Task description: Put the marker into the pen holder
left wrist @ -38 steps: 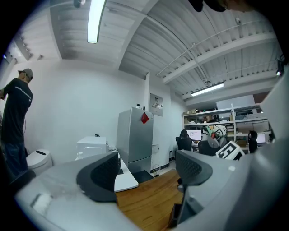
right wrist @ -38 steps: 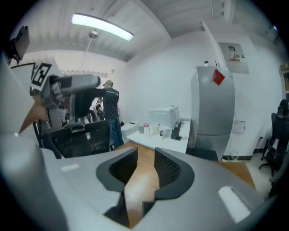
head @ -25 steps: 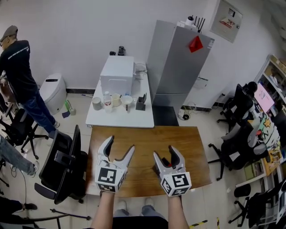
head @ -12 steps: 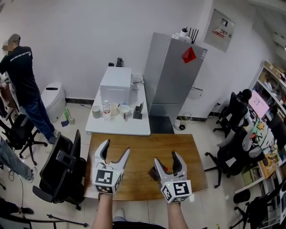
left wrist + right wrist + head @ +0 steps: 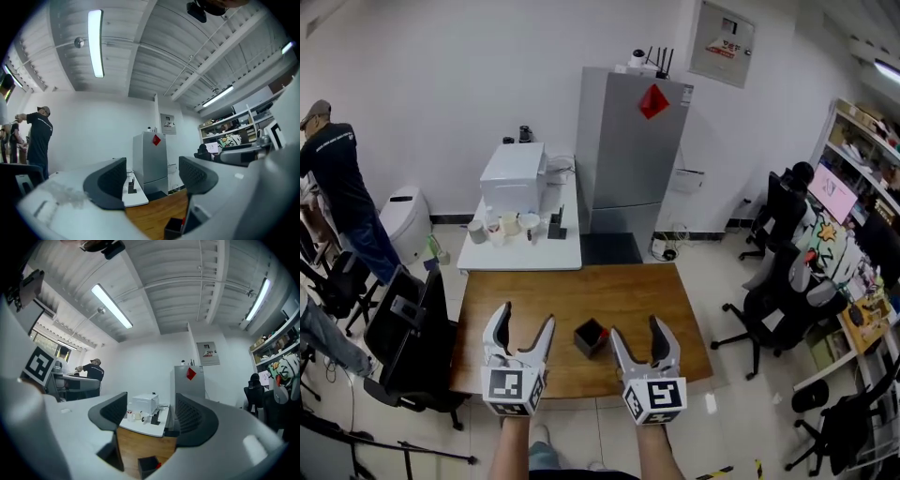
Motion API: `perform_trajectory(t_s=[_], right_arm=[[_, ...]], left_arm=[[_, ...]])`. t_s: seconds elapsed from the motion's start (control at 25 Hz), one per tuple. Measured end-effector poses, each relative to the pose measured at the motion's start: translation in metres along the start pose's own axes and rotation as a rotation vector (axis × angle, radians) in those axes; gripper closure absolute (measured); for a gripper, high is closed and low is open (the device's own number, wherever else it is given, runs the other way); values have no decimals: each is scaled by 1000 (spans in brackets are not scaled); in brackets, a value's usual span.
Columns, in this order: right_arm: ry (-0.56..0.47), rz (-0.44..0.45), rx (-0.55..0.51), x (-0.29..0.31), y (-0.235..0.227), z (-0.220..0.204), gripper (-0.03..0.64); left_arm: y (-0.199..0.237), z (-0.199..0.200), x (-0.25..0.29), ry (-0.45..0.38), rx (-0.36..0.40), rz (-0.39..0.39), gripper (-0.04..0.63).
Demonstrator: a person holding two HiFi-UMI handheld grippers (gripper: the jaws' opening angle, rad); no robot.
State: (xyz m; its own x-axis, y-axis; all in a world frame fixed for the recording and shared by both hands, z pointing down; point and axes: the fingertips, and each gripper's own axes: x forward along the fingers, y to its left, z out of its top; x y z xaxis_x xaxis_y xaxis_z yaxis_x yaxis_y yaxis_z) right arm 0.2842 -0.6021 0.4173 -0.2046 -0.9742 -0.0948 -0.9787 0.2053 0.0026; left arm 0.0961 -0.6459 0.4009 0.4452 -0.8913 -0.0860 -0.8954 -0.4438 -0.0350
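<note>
1 black holder (image 5: 591,336) stood on the brown table (image 5: 656,295), between our 2 claws. 1 marker (image 5: 158,465) showed only a red bit at the holder's edge; we could not tell if it was inside. Our left claw (image 5: 523,317) was open and held nothing. Our right claw (image 5: 636,328) was wide, closing a little, with nothing in it.

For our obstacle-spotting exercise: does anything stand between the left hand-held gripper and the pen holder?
Nothing visible does. The left hand-held gripper, open and empty, is above the wooden table; only bare tabletop lies between it and the black pen holder to its right.
</note>
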Motion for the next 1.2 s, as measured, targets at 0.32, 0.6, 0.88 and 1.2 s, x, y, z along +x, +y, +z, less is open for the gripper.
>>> perform_trajectory(t_s=[0.32, 0.6, 0.88, 1.2], right_arm=[[17, 94, 36, -29, 11, -7, 290], [-13, 100, 16, -22, 39, 11, 290], [-42, 94, -18, -9, 72, 32, 291], [-16, 91, -25, -6, 94, 28, 291]], left_arm=[[-42, 5, -49, 14, 10, 53, 244], [-29, 24, -61, -20, 25, 36, 244], [4, 37, -73, -31, 51, 59, 244], [31, 35, -91, -47, 23, 89, 244]])
